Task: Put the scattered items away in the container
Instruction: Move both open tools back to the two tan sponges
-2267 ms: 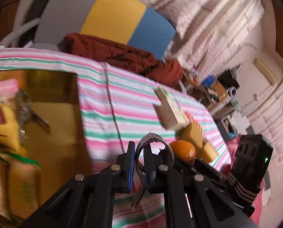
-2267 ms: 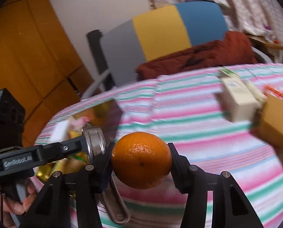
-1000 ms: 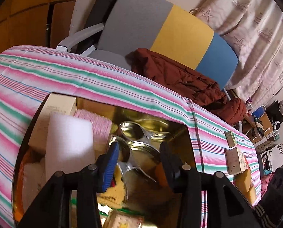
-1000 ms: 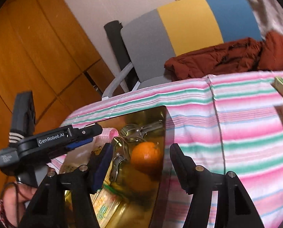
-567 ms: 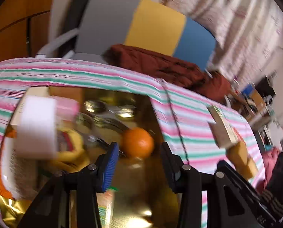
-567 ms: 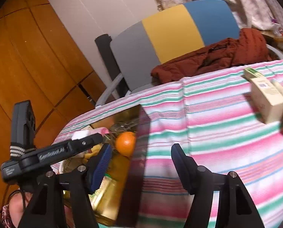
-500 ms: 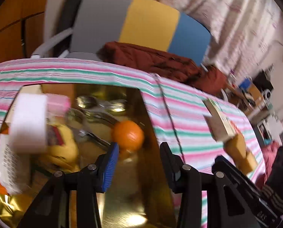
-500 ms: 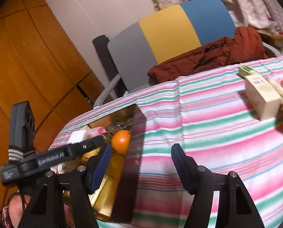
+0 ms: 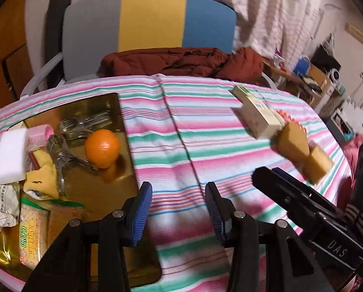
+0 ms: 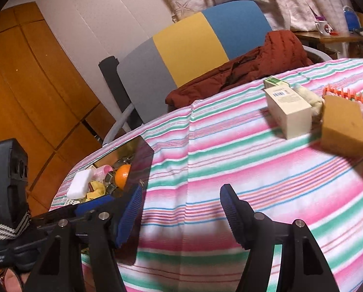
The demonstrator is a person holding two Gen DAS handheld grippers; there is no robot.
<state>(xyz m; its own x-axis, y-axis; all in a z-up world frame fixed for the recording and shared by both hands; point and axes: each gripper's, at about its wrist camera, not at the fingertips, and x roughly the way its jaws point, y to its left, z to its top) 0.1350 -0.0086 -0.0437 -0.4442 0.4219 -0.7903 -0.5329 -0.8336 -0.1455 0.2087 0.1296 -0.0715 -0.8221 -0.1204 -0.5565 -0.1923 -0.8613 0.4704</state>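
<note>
Tongs: left tongs [image 9: 177, 208] and right tongs [image 10: 179, 206] both parted, nothing between | step: between items, orange [image 9: 102, 148] already in gold container [image 9: 123, 121] at ten o'clock | left on striped worktop [image 9: 205, 146]: cream box [image 9: 257, 116], tan blocks [image 9: 293, 143] at two o'clock | next: reach there, straddle one, close.

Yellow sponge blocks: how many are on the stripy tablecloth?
2. One yellow sponge block sits beside the cream carton; the other touches its near side. More may be hidden.
</note>
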